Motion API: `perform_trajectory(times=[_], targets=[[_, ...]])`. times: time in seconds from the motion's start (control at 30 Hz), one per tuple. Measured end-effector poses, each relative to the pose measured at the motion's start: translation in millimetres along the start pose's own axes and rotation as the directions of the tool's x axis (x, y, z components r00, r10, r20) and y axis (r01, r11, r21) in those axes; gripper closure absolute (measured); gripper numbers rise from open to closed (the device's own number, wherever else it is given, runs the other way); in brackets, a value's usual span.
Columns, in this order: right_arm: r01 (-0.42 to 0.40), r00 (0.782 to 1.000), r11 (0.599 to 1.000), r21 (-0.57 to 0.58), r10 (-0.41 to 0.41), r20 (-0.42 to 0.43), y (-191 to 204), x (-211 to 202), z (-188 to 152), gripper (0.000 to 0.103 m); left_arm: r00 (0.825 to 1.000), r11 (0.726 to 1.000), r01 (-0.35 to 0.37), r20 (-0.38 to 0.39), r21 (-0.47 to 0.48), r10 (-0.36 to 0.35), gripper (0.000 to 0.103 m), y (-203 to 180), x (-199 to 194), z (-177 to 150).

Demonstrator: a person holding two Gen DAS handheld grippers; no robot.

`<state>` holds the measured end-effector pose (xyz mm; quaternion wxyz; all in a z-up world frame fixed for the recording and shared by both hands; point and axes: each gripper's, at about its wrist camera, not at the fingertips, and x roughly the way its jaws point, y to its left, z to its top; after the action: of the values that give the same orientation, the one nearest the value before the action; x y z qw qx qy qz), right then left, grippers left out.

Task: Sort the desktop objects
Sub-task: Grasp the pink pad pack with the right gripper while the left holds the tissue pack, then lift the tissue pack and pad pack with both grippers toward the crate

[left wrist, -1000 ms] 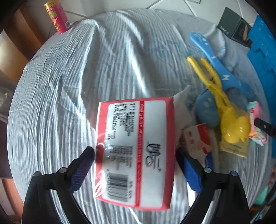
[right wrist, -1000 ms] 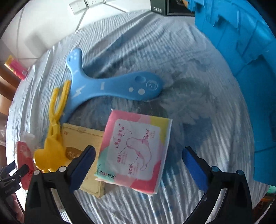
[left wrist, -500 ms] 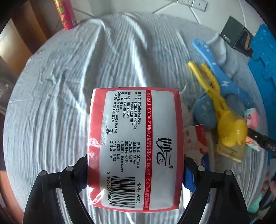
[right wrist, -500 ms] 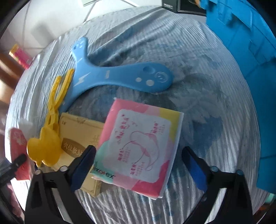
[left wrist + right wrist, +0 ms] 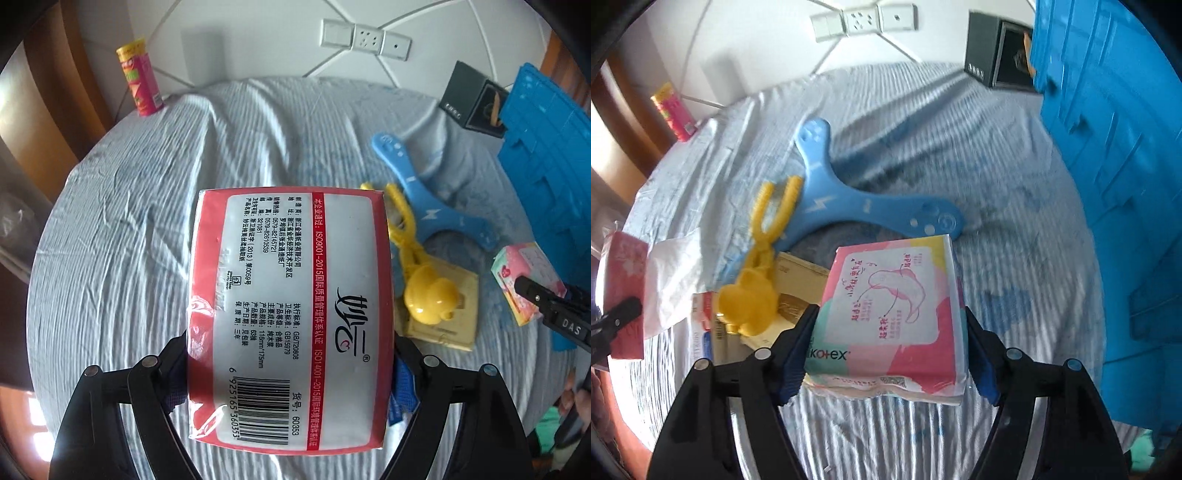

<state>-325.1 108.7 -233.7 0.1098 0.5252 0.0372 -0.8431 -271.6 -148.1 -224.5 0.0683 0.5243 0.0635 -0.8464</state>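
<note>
Tissue pack (image 5: 288, 317): left hand-held gripper (image 5: 288, 373) is pinching it; barcode, "ISO9001-2015" showing.
Kotex pack (image 5: 890, 314): right hand-held gripper (image 5: 888, 350) is clamping it, lifted.

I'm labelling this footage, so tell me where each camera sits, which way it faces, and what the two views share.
Left wrist: on the left gripper, facing forward along its fingers at the red tissue pack it clamps; black arms frame it.
Right wrist: on the right gripper, facing the pink Kotex pack it clamps.
Shared: the blue boomerang, yellow duck clip, blue crate, and each view shows the other gripper's pack.
</note>
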Motion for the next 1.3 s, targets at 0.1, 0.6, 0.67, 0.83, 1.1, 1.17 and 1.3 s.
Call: perform_trajectory(times=[0.1, 0.6, 0.67, 0.83, 1.1, 1.17, 1.3], targets=[[-0.013, 0.999, 1.000, -0.022, 0.014, 0.044, 9, -24, 4, 0.031, 0.999, 1.000, 0.023, 0.038, 0.016, -0.023, 0.019, -4, -17, 6], [0.041, 0.949, 0.996, -0.084, -0.013, 0.314, 33, -169, 41, 0.031, 0.968, 0.988, 0.092, 0.221, 0.124, -0.118, 0.019, -45, -101, 47], [0.050, 0.940, 0.995, -0.081, -0.020, 0.341, 28, -182, 45, 0.031, 0.961, 0.985, 0.097, 0.243, 0.142, -0.129, 0.019, -57, -112, 51], [0.072, 0.909, 0.996, -0.058, -0.041, 0.415, 1, -219, 49, 0.031, 0.943, 0.979, 0.111, 0.293, 0.172, -0.159, 0.019, -94, -134, 60], [0.108, 0.841, 0.994, 0.015, -0.099, 0.531, -93, -294, 36, 0.031, 0.890, 0.954, 0.160, 0.382, 0.252, -0.250, 0.019, -207, -181, 78], [0.127, 0.828, 0.990, 0.053, -0.136, 0.544, -130, -311, 27, 0.031, 0.874, 0.943, 0.174, 0.397, 0.284, -0.281, 0.019, -246, -195, 81], [0.167, 0.814, 0.977, 0.133, -0.213, 0.540, -209, -331, 5, 0.031, 0.841, 0.907, 0.217, 0.402, 0.361, -0.361, 0.019, -331, -218, 82]])
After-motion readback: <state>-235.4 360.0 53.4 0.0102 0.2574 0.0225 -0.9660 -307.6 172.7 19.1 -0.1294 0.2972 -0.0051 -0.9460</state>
